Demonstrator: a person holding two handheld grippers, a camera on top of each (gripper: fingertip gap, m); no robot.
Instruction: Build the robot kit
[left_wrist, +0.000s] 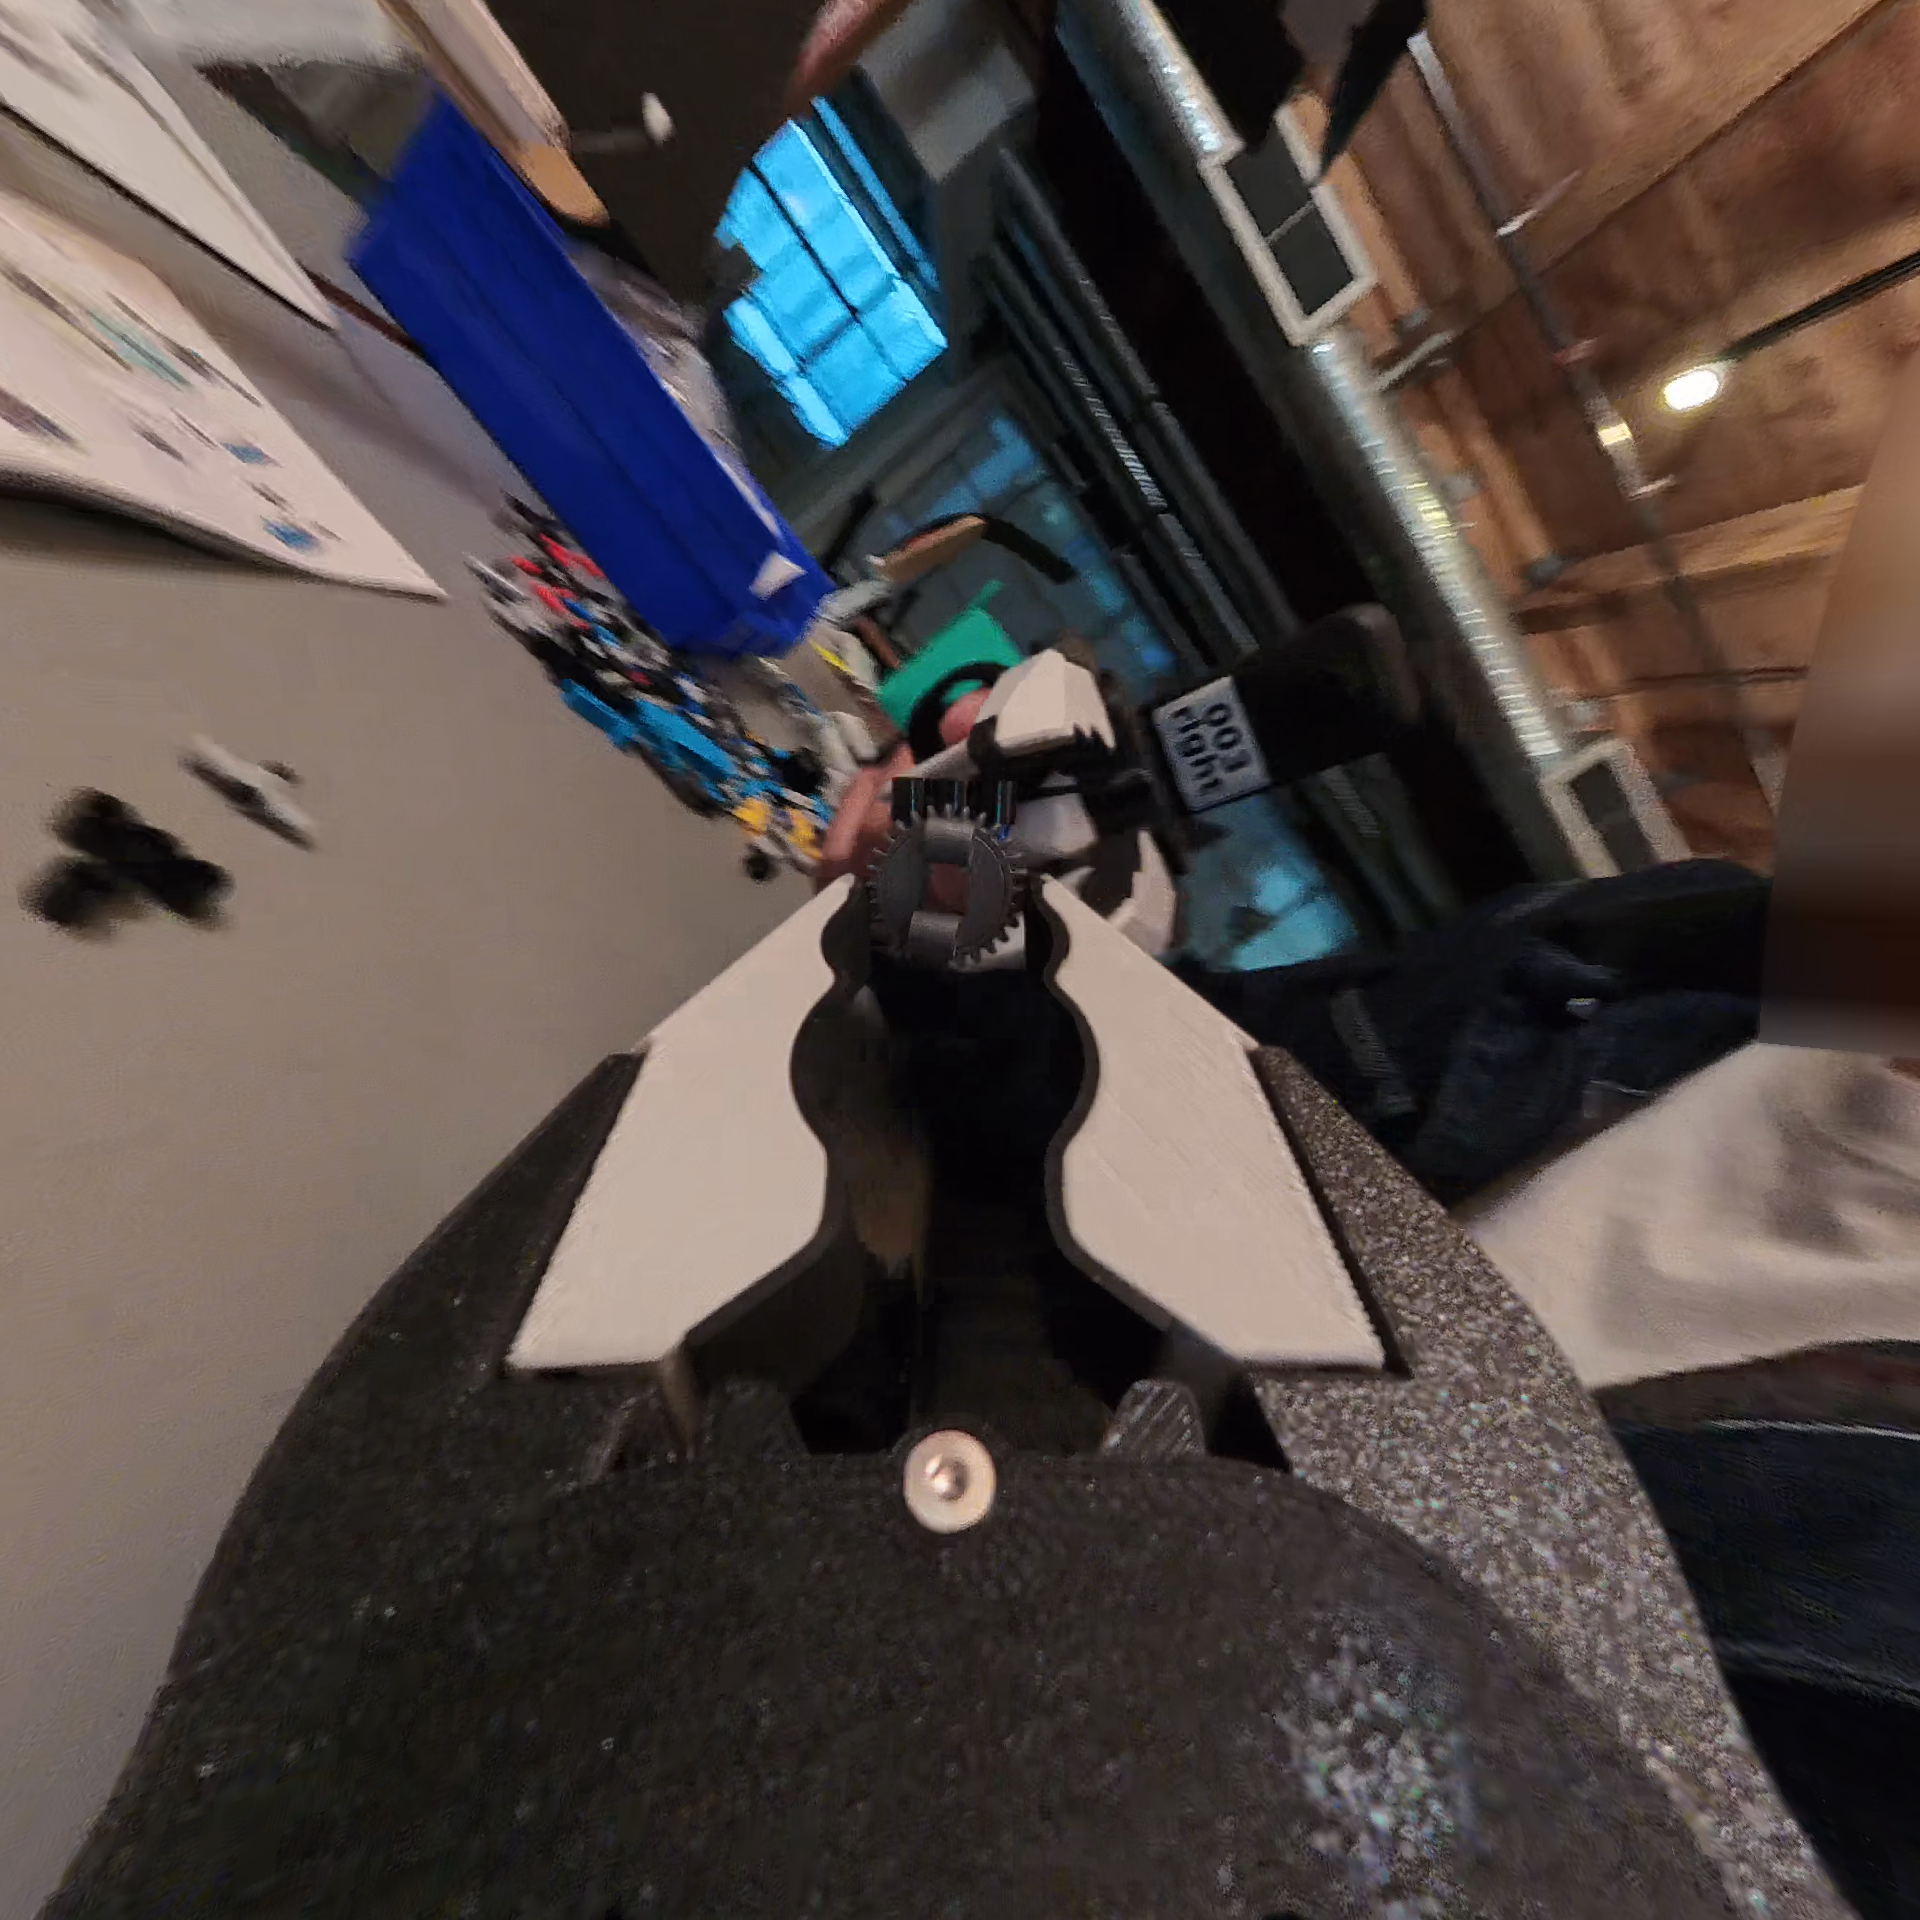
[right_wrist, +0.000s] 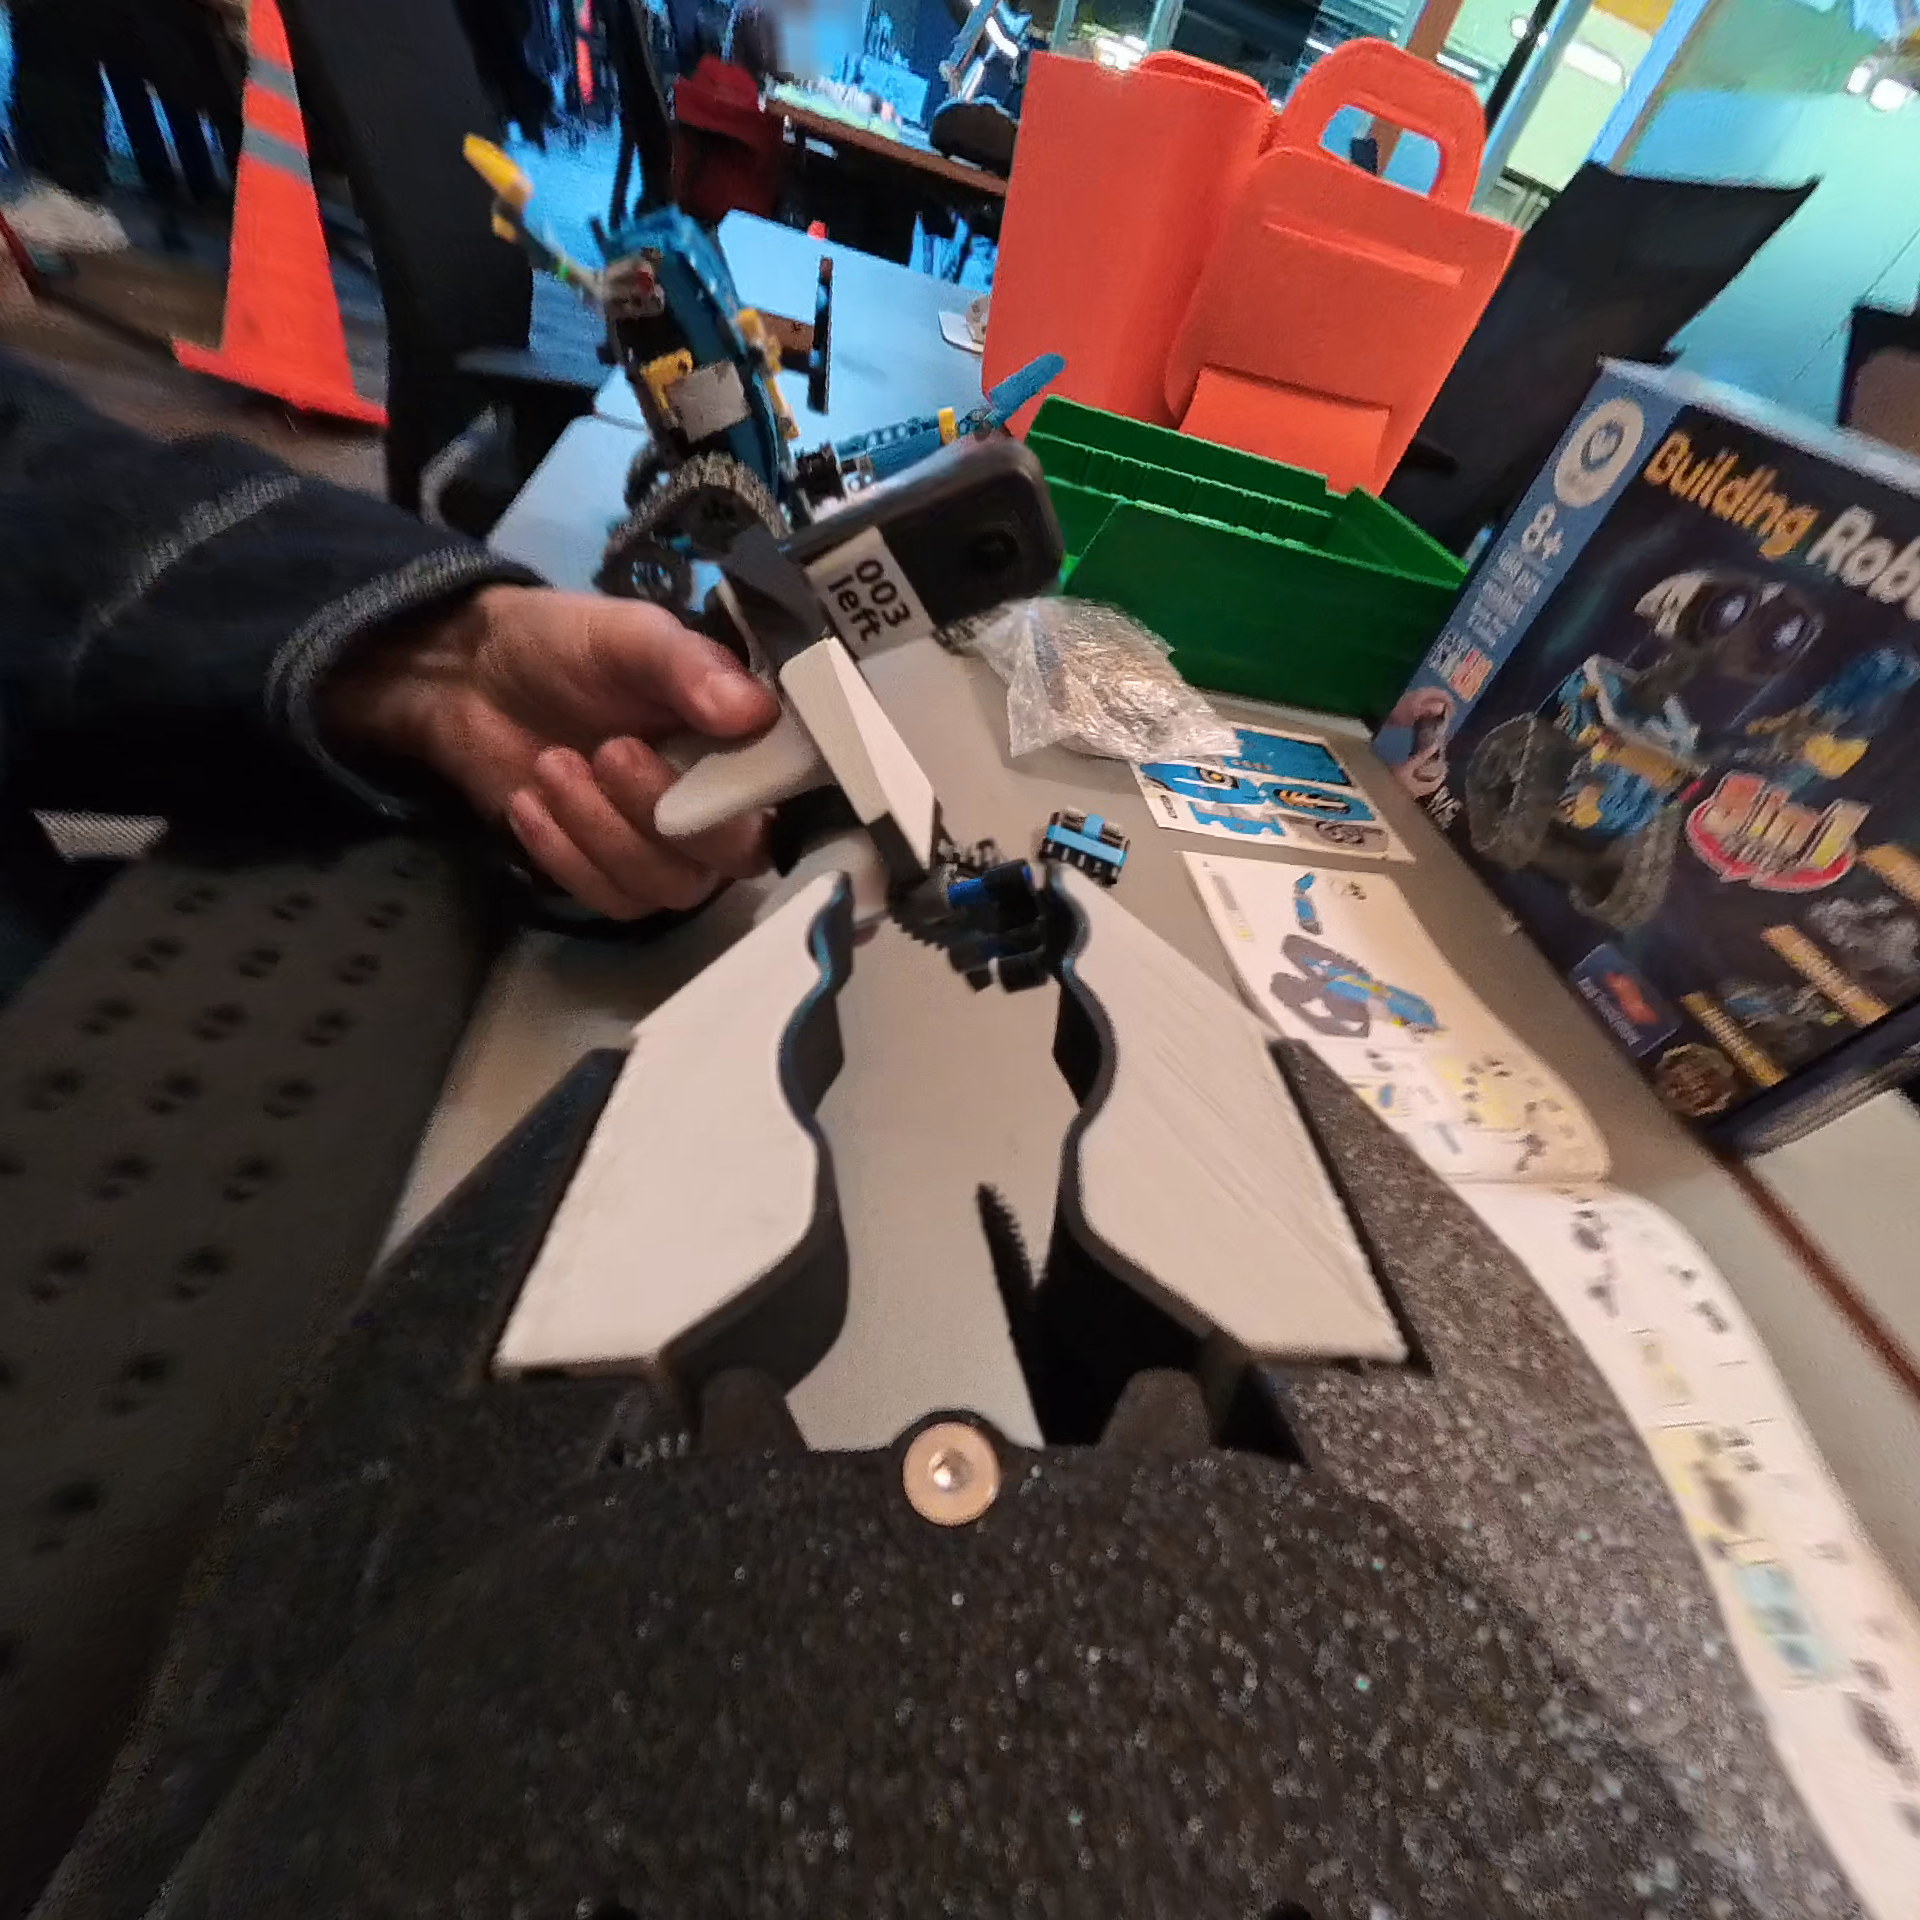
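Observation:
In the left wrist view my left gripper (left_wrist: 943, 902) is shut on a grey toothed gear (left_wrist: 940, 899), held in the air beside the grey table (left_wrist: 312, 1039). A small black and blue brick piece (left_wrist: 951, 800) sits against the gear's far side. My right gripper (left_wrist: 987, 790) meets it from the other side. In the right wrist view my right gripper (right_wrist: 956, 906) is closed on that black and blue piece (right_wrist: 992, 925). The left gripper (right_wrist: 909, 862), held by a hand (right_wrist: 582, 727), comes in from the left, and the gear's teeth (right_wrist: 925, 928) show against the piece.
On the table are a small blue and black piece (right_wrist: 1086, 842), a sticker sheet (right_wrist: 1268, 800), an open booklet (right_wrist: 1403, 1039), a plastic bag (right_wrist: 1091, 675), a green bin (right_wrist: 1247, 540), a printed box (right_wrist: 1714, 727) and a tracked blue model (right_wrist: 707, 416). A blue bin (left_wrist: 582, 395) and loose bricks (left_wrist: 665, 707) lie farther off. Both grippers' tips are close together, under 4 cm apart.

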